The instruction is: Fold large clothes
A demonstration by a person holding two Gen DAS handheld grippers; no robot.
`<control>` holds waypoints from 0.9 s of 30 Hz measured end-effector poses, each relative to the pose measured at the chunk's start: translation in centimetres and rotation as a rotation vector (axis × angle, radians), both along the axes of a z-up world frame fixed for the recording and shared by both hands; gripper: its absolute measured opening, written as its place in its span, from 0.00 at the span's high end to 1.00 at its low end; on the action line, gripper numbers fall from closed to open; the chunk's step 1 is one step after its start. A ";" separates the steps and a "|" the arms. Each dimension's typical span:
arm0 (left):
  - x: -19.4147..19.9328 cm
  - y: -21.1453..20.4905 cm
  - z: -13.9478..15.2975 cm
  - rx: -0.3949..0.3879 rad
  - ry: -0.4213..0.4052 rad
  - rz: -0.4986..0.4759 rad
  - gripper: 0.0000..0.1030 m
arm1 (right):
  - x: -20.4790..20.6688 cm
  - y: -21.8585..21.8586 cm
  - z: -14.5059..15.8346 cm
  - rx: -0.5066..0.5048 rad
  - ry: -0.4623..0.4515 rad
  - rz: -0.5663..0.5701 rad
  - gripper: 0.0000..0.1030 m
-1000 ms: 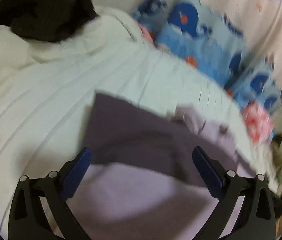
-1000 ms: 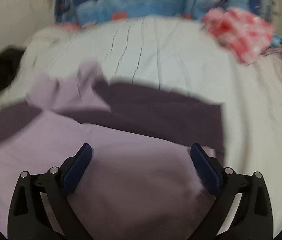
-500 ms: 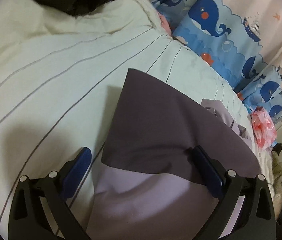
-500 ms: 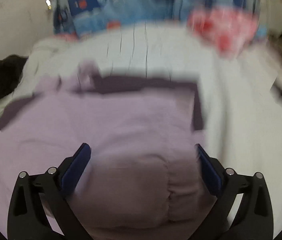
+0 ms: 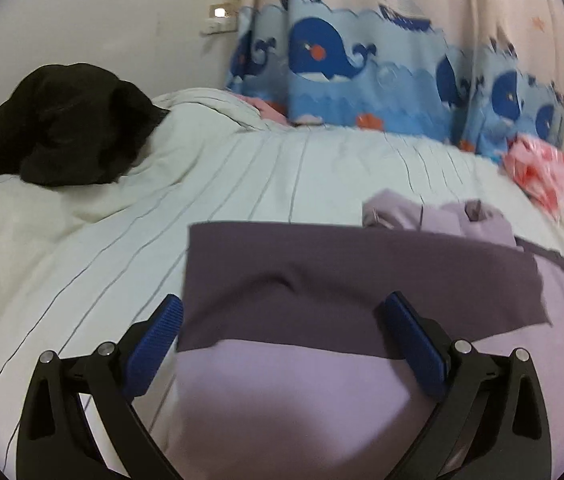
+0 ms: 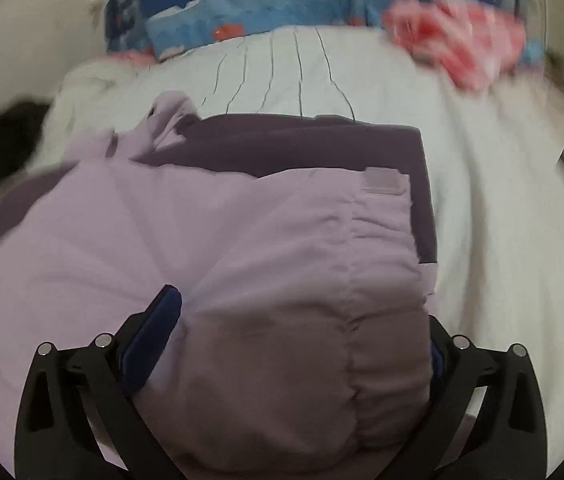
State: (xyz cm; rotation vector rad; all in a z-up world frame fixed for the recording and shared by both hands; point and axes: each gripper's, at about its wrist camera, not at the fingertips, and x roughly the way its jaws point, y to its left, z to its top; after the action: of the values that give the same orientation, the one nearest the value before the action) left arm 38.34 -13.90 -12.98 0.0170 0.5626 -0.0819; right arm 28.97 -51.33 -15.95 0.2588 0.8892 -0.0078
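The lilac garment (image 5: 302, 400) lies on the striped bed (image 5: 81, 260); only the left view shows the black clothing (image 5: 69, 128) sharply. Both the left claw (image 5: 282, 344) and right claw (image 6: 298, 344) stand apart, gripping nothing, and the garment's pale half now covers more of its dark lining than half a second ago.

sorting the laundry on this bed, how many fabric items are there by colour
purple: 1, the garment under both grippers
black: 1, the clothing pile at the far left of the bed
pink and red: 1, the crumpled item at the far right
total: 3
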 end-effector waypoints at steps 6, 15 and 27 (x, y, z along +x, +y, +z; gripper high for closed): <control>0.2 -0.1 -0.7 0.005 0.012 -0.004 0.06 | -0.2 0.3 0.1 -0.030 -0.014 -0.004 0.06; -0.2 -0.2 -0.9 0.018 0.007 0.003 0.06 | -2.4 1.4 3.4 -0.075 -0.082 -0.025 0.06; 0.7 0.4 -1.4 -0.040 0.085 -0.040 0.06 | -1.5 0.3 -0.3 -0.017 -0.029 -0.025 0.06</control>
State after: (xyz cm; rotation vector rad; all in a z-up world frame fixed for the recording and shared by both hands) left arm 39.03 -13.46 -14.37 -0.0144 0.6459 -0.1336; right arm 27.42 -51.01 -16.25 0.2537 0.8568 -0.0350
